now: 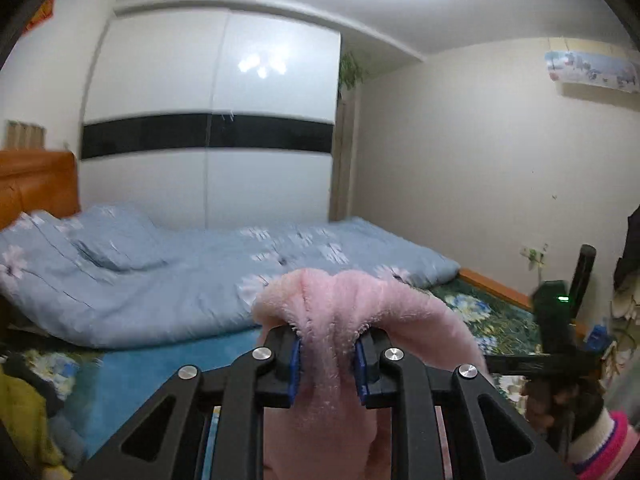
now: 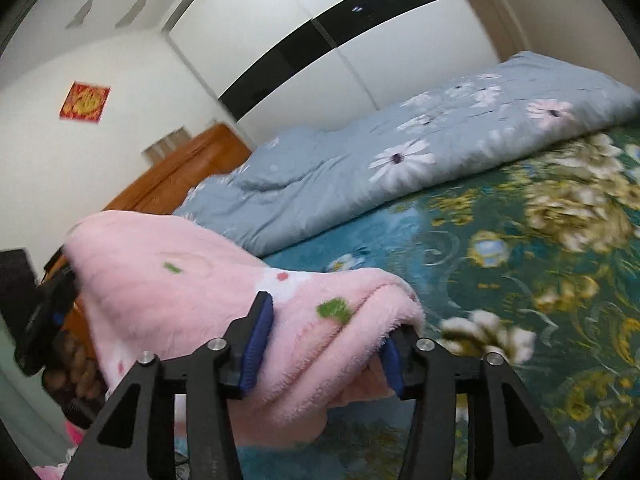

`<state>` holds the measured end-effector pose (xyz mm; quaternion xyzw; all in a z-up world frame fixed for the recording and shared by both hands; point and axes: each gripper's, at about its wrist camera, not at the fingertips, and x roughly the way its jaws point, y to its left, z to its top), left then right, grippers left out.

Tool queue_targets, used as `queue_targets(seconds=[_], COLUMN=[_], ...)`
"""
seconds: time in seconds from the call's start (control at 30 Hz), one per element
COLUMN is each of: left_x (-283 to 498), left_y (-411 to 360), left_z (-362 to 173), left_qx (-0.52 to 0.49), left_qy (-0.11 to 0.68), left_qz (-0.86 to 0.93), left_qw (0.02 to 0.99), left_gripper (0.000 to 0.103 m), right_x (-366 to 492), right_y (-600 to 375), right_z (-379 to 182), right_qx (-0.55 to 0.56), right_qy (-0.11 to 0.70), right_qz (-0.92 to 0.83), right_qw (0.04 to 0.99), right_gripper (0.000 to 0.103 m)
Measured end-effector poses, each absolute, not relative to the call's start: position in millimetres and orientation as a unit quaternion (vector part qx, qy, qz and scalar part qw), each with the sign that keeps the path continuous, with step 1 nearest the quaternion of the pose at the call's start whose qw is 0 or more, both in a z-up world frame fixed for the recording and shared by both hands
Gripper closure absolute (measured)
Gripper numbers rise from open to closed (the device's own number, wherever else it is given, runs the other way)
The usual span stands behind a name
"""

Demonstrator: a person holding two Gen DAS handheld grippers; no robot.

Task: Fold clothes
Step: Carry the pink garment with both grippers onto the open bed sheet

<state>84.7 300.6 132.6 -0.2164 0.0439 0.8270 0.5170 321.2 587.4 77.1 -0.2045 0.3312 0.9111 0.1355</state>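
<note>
Left wrist view: at the far left edge a red paper (image 1: 40,14) hangs on the wall, too blurred here to read. Below it stands an orange wooden headboard (image 1: 36,184), then a white wardrobe (image 1: 212,120) with a black band across its doors. A pale blue quilt (image 1: 160,276) with white flowers lies heaped along the far side of the bed (image 1: 484,312), whose green flowered sheet shows toward the right corner. In the middle foreground the left tool (image 1: 327,364) is closed on a fold of the pink fleece garment (image 1: 340,320), the cloth bunched between its blue pads (image 1: 295,368) and hanging down below them. To the right, the right tool (image 1: 560,320) shows a small green light, with a gloved hand (image 1: 576,412) below it. High on the right wall an air conditioner (image 1: 592,70) wears a printed cover; no writing on it can be made out.

Right wrist view: on the left wall the red paper (image 2: 85,102) carries gold characters, blurred past reading. The pink fleece garment (image 2: 192,280), dotted with green and red marks, stretches above the bed from the left tool (image 2: 56,300) at the left edge to the right tool (image 2: 320,344), whose pads stand fairly wide apart but press a thick roll of the cloth from both sides.
</note>
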Motion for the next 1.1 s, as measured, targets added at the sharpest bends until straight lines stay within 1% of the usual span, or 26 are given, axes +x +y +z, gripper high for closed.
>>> queue_targets(seconds=[0.1, 0.13, 0.17, 0.23, 0.27, 0.37, 0.43, 0.47, 0.53, 0.57, 0.6, 0.7, 0.73, 0.77, 0.8, 0.83, 0.93, 1.0, 1.07, 1.1], left_x=[75, 72, 68, 62, 58, 41, 30, 25, 15, 15, 15, 19, 21, 23, 25, 26, 32, 54, 76, 87], left_y=[327, 336, 344, 362, 368, 351, 341, 335, 325, 322, 319, 311, 313, 315, 317, 317, 314, 320, 327, 330], left_z=[118, 113, 107, 97, 91, 56, 33, 22, 0, -4, -7, -7, -4, -1, 2, 5, 16, 15, 14, 14], left_qx=[-0.249, -0.26, -0.27, -0.292, -0.303, -0.346, -0.373, -0.387, -0.411, -0.412, -0.413, -0.405, -0.395, -0.384, -0.374, -0.368, -0.351, -0.327, -0.303, -0.29], left_qy=[0.045, 0.046, 0.046, 0.047, 0.047, 0.037, 0.031, 0.028, 0.02, 0.013, 0.008, 0.024, 0.035, 0.046, 0.054, 0.055, 0.053, 0.089, 0.124, 0.141], left_qz=[0.823, 0.822, 0.82, 0.817, 0.815, 0.814, 0.812, 0.81, 0.807, 0.806, 0.806, 0.809, 0.815, 0.82, 0.824, 0.825, 0.835, 0.835, 0.833, 0.831], left_qw=[0.508, 0.505, 0.502, 0.496, 0.492, 0.466, 0.448, 0.439, 0.423, 0.424, 0.425, 0.425, 0.424, 0.423, 0.423, 0.425, 0.42, 0.434, 0.447, 0.453], left_gripper=[0.081, 0.081, 0.081, 0.081, 0.081, 0.08, 0.075, 0.075, 0.065, 0.063, 0.058, 0.058, 0.06, 0.064, 0.079, 0.083, 0.085, 0.084, 0.075, 0.056], right_x=[351, 357, 363, 371, 374, 373, 364, 358, 343, 334, 326, 304, 301, 300, 300, 302, 314, 323, 327, 328], right_y=[592, 593, 594, 594, 596, 600, 599, 597, 592, 590, 588, 579, 576, 576, 575, 577, 578, 574, 568, 566], right_z=[71, 67, 63, 55, 50, 31, 17, 10, -4, -11, -18, -35, -38, -38, -38, -36, -21, -8, 4, 6], right_qx=[-0.212, -0.216, -0.218, -0.221, -0.221, -0.233, -0.246, -0.254, -0.271, -0.28, -0.29, -0.315, -0.317, -0.316, -0.315, -0.309, -0.289, -0.278, -0.273, -0.272], right_qy=[0.325, 0.324, 0.32, 0.313, 0.312, 0.322, 0.328, 0.329, 0.33, 0.328, 0.325, 0.307, 0.301, 0.3, 0.301, 0.304, 0.291, 0.269, 0.239, 0.233], right_qz=[0.905, 0.904, 0.904, 0.902, 0.901, 0.895, 0.891, 0.889, 0.885, 0.883, 0.881, 0.875, 0.874, 0.872, 0.871, 0.87, 0.876, 0.883, 0.891, 0.892], right_qw=[0.171, 0.176, 0.183, 0.199, 0.204, 0.205, 0.197, 0.193, 0.186, 0.185, 0.183, 0.202, 0.213, 0.221, 0.228, 0.236, 0.255, 0.265, 0.272, 0.275], right_gripper=[0.045, 0.043, 0.036, 0.027, 0.027, 0.027, 0.027, 0.027, 0.027, 0.027, 0.027, 0.028, 0.041, 0.068, 0.08, 0.094, 0.097, 0.098, 0.098, 0.098])
